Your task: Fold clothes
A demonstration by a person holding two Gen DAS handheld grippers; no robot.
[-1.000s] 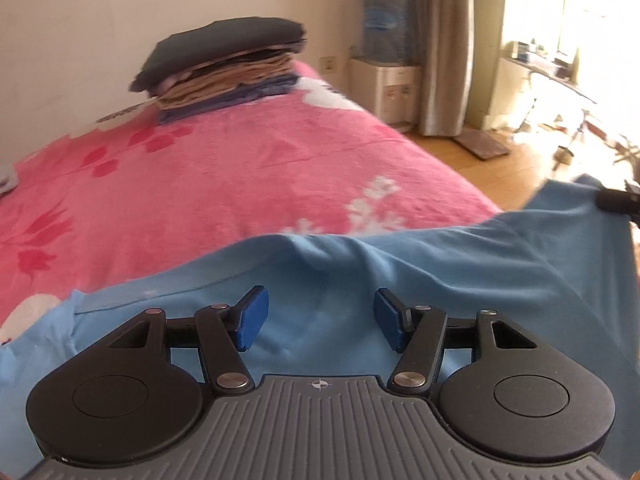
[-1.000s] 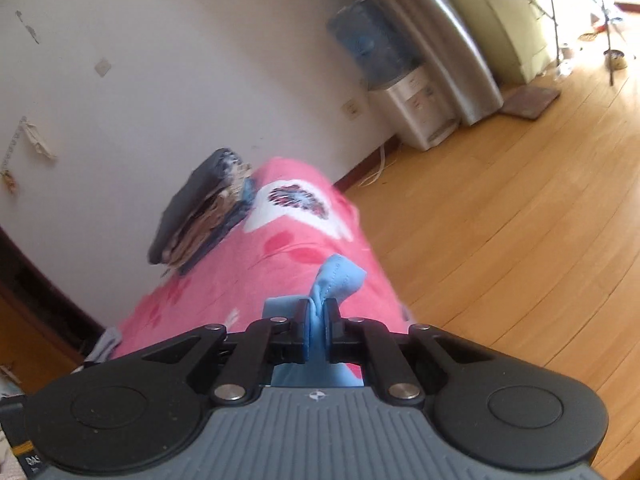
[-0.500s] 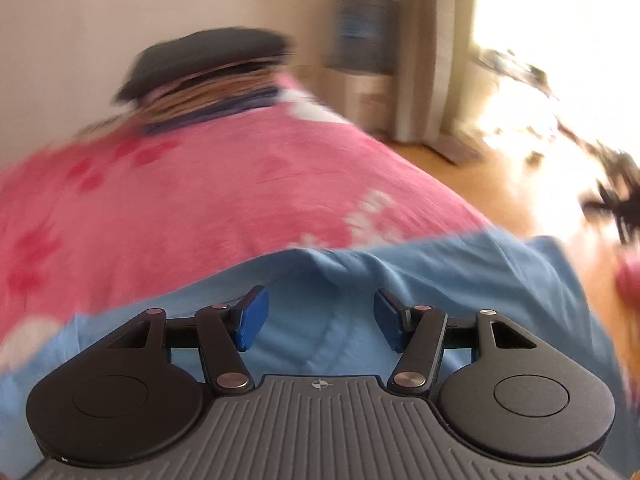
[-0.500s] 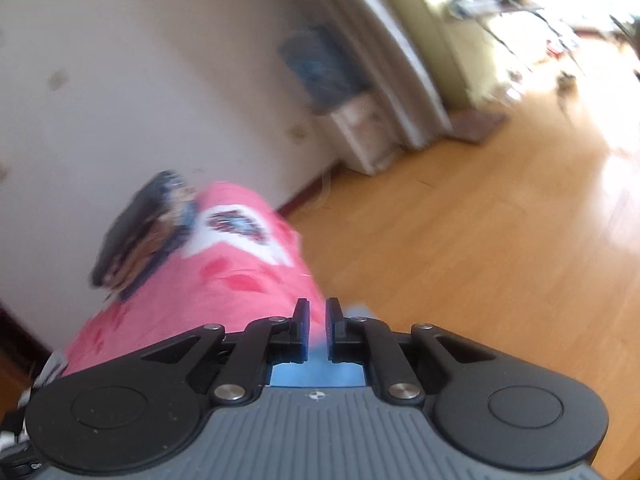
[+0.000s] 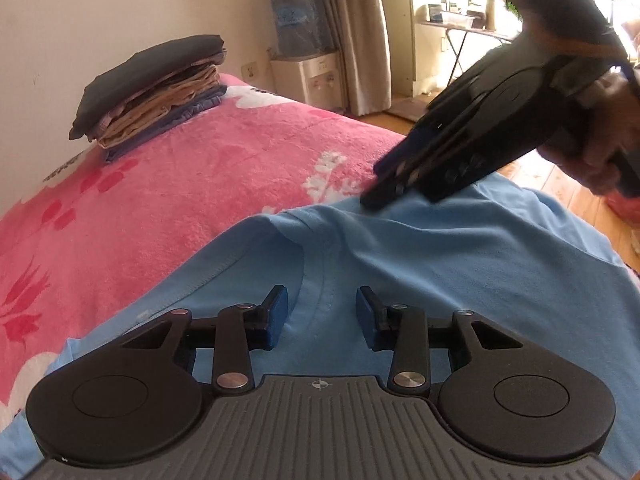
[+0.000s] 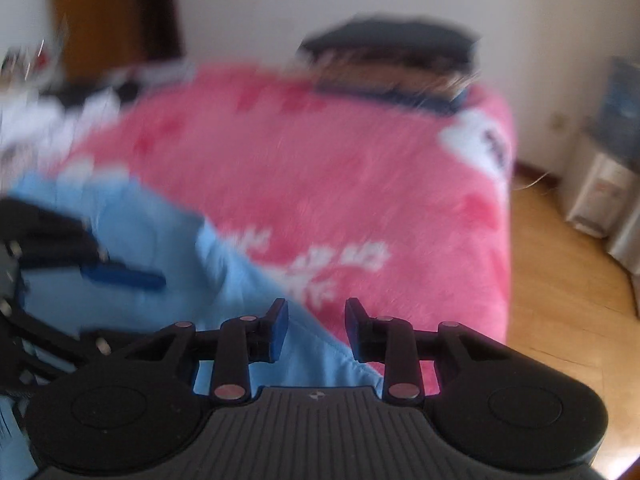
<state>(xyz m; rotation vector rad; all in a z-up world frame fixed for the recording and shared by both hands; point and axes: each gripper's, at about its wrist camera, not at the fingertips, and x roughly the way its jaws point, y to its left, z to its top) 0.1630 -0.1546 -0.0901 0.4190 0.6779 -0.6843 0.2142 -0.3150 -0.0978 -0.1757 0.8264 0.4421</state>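
Lying spread over the near edge of the pink bed (image 5: 224, 168), the light blue T-shirt (image 5: 460, 256) has its collar between the left gripper (image 5: 322, 310)'s parted jaws, which have just been closing without pinching cloth. The right gripper (image 6: 316, 324), just opening, hovers released over the shirt's edge. Folded clothes (image 5: 152, 88) sit stacked at the far edge.

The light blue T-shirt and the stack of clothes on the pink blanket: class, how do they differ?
The light blue T-shirt lies spread out and rumpled near the cameras; the stack of clothes is folded, piled by the far wall. The T-shirt is one colour; the stack has dark, beige and blue layers. Both rest on the pink blanket.
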